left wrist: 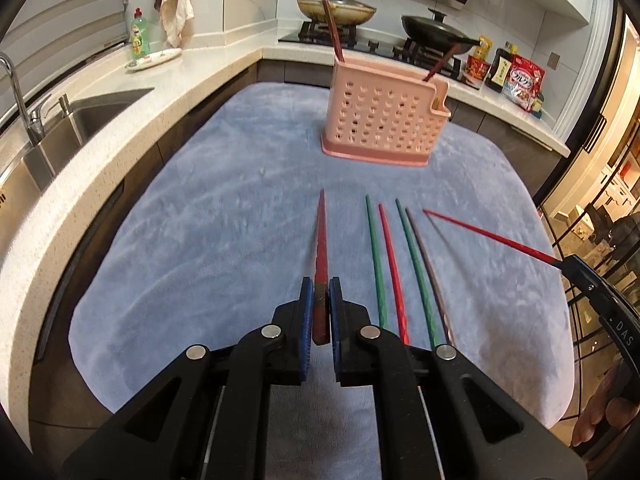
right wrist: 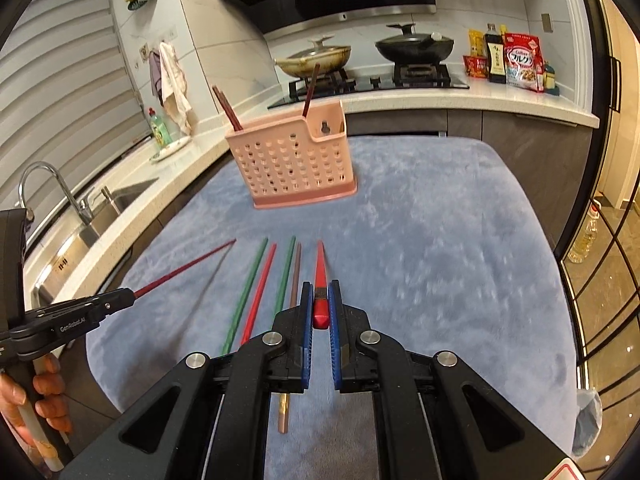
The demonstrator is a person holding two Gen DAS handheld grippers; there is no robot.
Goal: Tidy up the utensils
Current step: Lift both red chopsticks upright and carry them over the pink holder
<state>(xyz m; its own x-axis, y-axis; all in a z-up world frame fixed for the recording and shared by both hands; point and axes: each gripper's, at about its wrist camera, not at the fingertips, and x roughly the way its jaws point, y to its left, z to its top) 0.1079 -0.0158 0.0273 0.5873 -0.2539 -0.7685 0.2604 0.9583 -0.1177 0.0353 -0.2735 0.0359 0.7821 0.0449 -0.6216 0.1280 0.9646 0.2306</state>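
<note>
A pink perforated utensil holder (left wrist: 380,120) (right wrist: 294,160) stands at the far side of the blue cloth, with dark chopsticks (left wrist: 334,32) sticking out of it. My left gripper (left wrist: 321,292) is shut on a dark red chopstick (left wrist: 321,240) and holds it above the cloth; it shows at the left of the right wrist view (right wrist: 132,294). My right gripper (right wrist: 320,292) is shut on a bright red chopstick (right wrist: 320,268); it shows at the right of the left wrist view (left wrist: 562,264). Between them lie two green (left wrist: 376,264), one red (left wrist: 394,276) and one brown chopstick (left wrist: 430,276).
The blue cloth (left wrist: 200,240) covers a table. A steel sink (left wrist: 80,116) and tap are on the left counter, with a green soap bottle (left wrist: 140,34). Pans sit on the stove (left wrist: 340,36) behind. Food packets (left wrist: 524,80) stand at the back right. A glass door is on the right.
</note>
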